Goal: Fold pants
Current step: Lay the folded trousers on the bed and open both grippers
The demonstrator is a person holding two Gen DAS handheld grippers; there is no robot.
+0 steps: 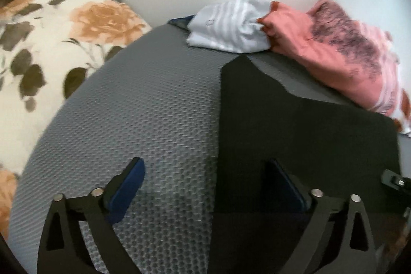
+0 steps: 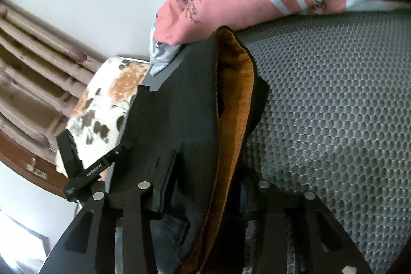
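Note:
Black pants (image 1: 295, 120) lie on a grey honeycomb mat (image 1: 154, 107), on its right half. My left gripper (image 1: 205, 184) is open wide just above them, one blue pad (image 1: 128, 184) over bare mat and the other finger over the black cloth, with nothing pinched. In the right wrist view the pants (image 2: 179, 107) rise in a ridge, and their orange-lined waistband (image 2: 236, 94) runs back between the jaws. My right gripper (image 2: 208, 186) has this bunched cloth filling its narrow gap, and the cloth mostly hides the pads.
A pink printed shirt (image 1: 334, 55) and a white striped garment (image 1: 231, 27) lie along the mat's far edge by the wall. A floral cushion (image 1: 51, 43) borders the mat on the left. Grey mat (image 2: 334, 107) stretches out to the right of the pants.

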